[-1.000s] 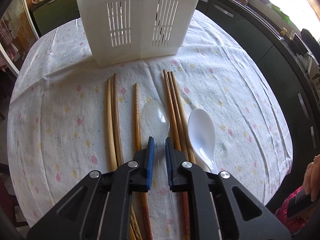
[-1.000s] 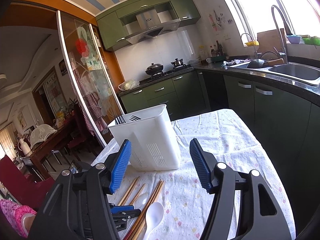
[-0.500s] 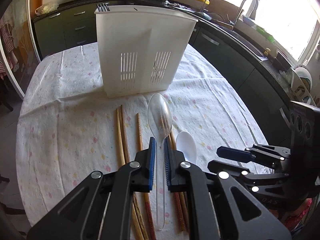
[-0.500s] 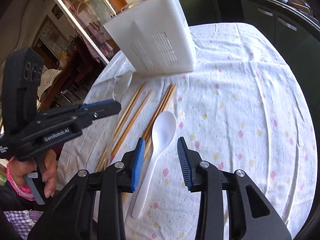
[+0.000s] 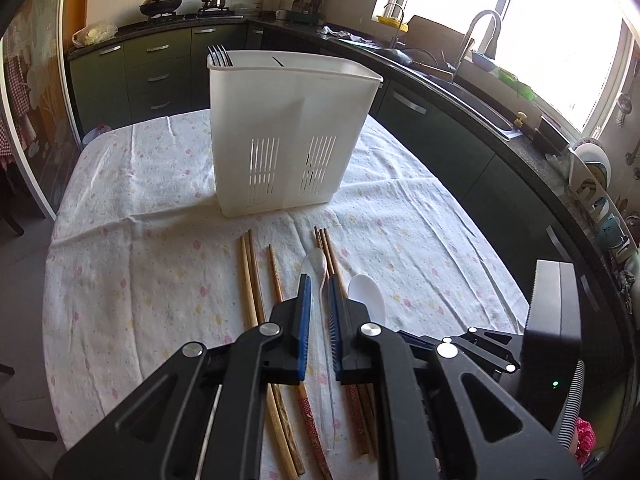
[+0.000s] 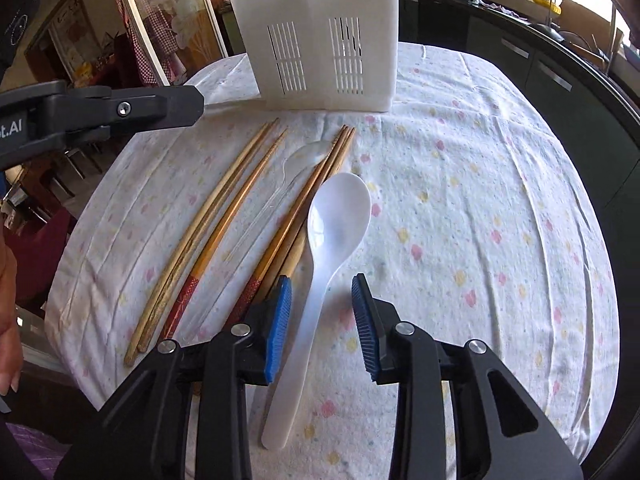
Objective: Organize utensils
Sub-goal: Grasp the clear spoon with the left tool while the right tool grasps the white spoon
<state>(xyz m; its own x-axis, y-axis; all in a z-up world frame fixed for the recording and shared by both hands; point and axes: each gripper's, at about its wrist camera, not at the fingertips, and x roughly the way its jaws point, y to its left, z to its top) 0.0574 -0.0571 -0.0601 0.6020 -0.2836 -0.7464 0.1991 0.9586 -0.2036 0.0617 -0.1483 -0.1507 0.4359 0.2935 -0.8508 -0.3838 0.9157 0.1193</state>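
Where the tools stand: both are over the table, with their fingers pointing down toward the cloth.
Right gripper (image 6: 321,280): its jaws are closing, with the handle of the white spoon (image 6: 340,212) between them. A strip of cloth still shows on each side of the handle, so the blue pads (image 6: 278,320) do not press it yet.
White spoon: it lies flat on the tablecloth (image 6: 480,200) with its bowl toward the basket, just beside the right group of chopsticks.
Left gripper (image 5: 318,280): its pads are almost together and it holds nothing. From the other side it is seen in the air, apart from the cloth.
Clear spoon (image 6: 312,152): it lies on the cloth between the chopsticks. In the left view its thin handle shows through the narrow slit of the jaws, but it rests on the table below them.
Chopsticks (image 6: 236,200): wooden, some with red ends. They lie in a loose row with their tips toward the basket.
Basket (image 5: 292,132): white plastic with slots low on its wall. It stands upright at the far side of the row.
Forks (image 5: 219,55): their tines show above the basket's left corner.
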